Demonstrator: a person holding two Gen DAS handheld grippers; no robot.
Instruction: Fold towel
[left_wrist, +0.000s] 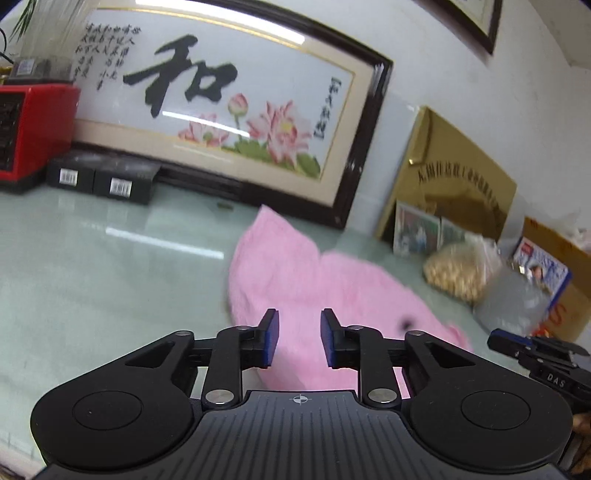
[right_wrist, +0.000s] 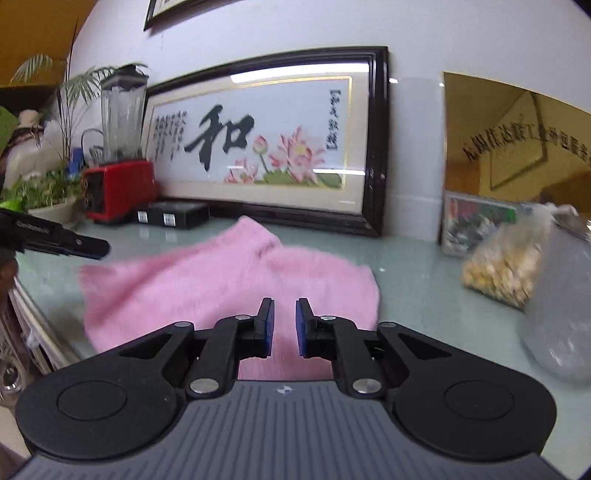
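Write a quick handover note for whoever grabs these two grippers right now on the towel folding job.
Left gripper: open, fingers parted, nothing between them.
Right gripper: open with a narrower gap, also empty.
Pink towel: lies loose and rumpled on the glass tabletop, ahead of both grippers, in front of the framed calligraphy picture.
Done: no neat fold visible.
Left: pick up corners or edges, fold it, flatten.

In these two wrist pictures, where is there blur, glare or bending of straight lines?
Left wrist view: the pink towel and the bag of nuts are smeared; white light streaks lie on the framed picture glass. Right wrist view: the bag is again blurred, the frame edges bow from the fisheye, and the gold plaque mirrors the room.
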